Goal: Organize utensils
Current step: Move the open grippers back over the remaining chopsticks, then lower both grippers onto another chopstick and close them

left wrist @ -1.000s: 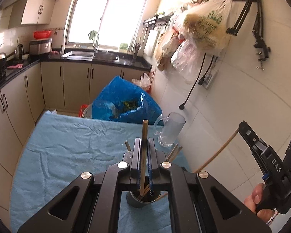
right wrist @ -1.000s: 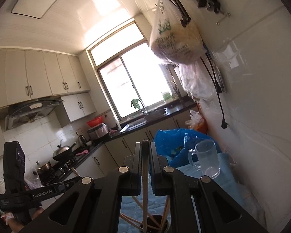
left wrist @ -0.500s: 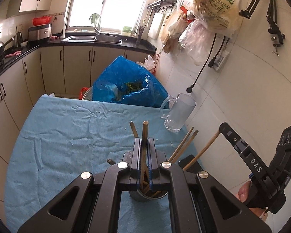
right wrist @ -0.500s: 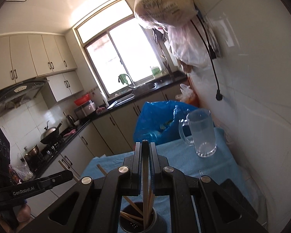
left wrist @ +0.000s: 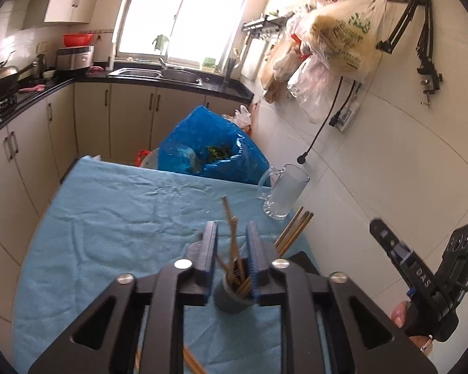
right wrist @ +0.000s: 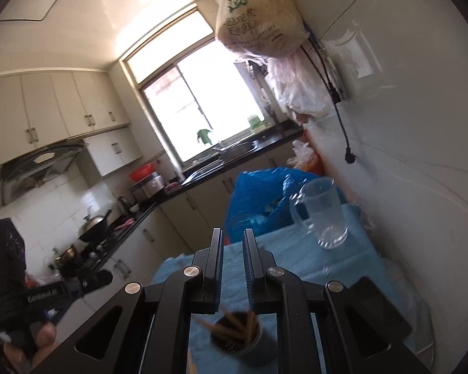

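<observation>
A dark cup (left wrist: 232,299) full of wooden chopsticks (left wrist: 231,243) stands on the blue tablecloth (left wrist: 109,218). My left gripper (left wrist: 231,226) hangs just above it, and its jaws are opening. Two chopsticks rise loose between them, with neither pad pressing on them. More chopsticks (left wrist: 293,230) lean out to the right. In the right wrist view the same cup (right wrist: 237,336) sits below my right gripper (right wrist: 232,232), whose jaws are opening with nothing between them. Each view shows the other gripper (left wrist: 421,274) (right wrist: 31,296) in a hand at its edge.
A glass mug (left wrist: 284,193) (right wrist: 324,215) stands at the table's far right by the tiled wall. A blue plastic bag (left wrist: 209,149) sits behind the table. A flat black object (right wrist: 380,305) lies right of the cup. Loose chopsticks (left wrist: 190,358) lie near the front edge.
Both grippers' jaws have parted and let go of the chopsticks they held. The left one now leans free in the cup; the right one is gone from between the jaws.
</observation>
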### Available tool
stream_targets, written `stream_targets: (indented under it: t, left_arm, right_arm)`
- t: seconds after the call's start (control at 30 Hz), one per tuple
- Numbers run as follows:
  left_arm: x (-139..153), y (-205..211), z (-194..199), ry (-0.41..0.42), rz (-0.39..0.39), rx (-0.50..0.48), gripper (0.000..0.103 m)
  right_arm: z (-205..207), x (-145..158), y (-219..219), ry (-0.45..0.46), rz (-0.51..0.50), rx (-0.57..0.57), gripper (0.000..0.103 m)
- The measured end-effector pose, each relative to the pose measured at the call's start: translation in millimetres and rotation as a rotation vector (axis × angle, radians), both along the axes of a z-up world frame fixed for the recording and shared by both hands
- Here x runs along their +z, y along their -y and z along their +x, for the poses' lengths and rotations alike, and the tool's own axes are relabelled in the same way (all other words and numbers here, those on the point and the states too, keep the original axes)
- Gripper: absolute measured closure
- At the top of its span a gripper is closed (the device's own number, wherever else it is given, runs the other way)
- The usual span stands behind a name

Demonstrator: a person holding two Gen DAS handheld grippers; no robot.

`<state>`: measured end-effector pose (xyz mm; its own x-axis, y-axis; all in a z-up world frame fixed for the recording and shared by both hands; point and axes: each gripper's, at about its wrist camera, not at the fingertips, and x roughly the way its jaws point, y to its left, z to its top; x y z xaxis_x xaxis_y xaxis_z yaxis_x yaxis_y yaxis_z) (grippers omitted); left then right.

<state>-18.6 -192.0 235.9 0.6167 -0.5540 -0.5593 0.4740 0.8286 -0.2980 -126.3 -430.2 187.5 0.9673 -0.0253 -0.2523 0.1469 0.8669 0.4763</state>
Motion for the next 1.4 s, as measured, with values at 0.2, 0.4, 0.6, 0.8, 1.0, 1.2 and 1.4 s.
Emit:
stream_targets:
  t: [0.2, 0.4, 0.6, 0.8, 1.0, 1.2, 1.4]
  left_arm:
    - [-40.6, -65.5, -24.5, -0.071, 0.044, 0.084, 0.083]
    - [-132.0, -123.1, -11.0, -0.319, 0.089, 0.191, 0.083]
    - [-174.2, -130.0, 11.9, -0.449, 0.089, 0.213, 0.083]
    - [-198.1, -116.3, 41.3, -0.513, 0.124, 0.222, 0.083]
    - [-215.2, -98.8, 68.4, -0.534, 0.162, 0.231, 0.083]
    - [-224.5, -87.1, 85.7, -0.534, 0.21, 0.24, 0.083]
    - [-229.9, -79.1, 90.8, -0.498, 0.261, 0.262, 0.09]
  right_arm:
    - [-29.3, -35.2, -42.3, -0.103, 0.002, 0.107, 0.089]
    - [-43.6, -71.3, -76.9, -0.199, 0.009, 0.18, 0.089]
    - [-47.9, -87.3, -100.0, -0.25, -0.003, 0.213, 0.089]
    - [-54.6, -89.0, -111.2, -0.247, -0.022, 0.231, 0.089]
    - [-49.0, -96.9, -111.2, -0.274, -0.025, 0.237, 0.089]
    - [-38.3, -108.2, -108.9, -0.304, -0.013, 0.247, 0.089]
    - [-36.6, -112.2, -106.8, -0.318, -0.017, 0.245, 0.089]
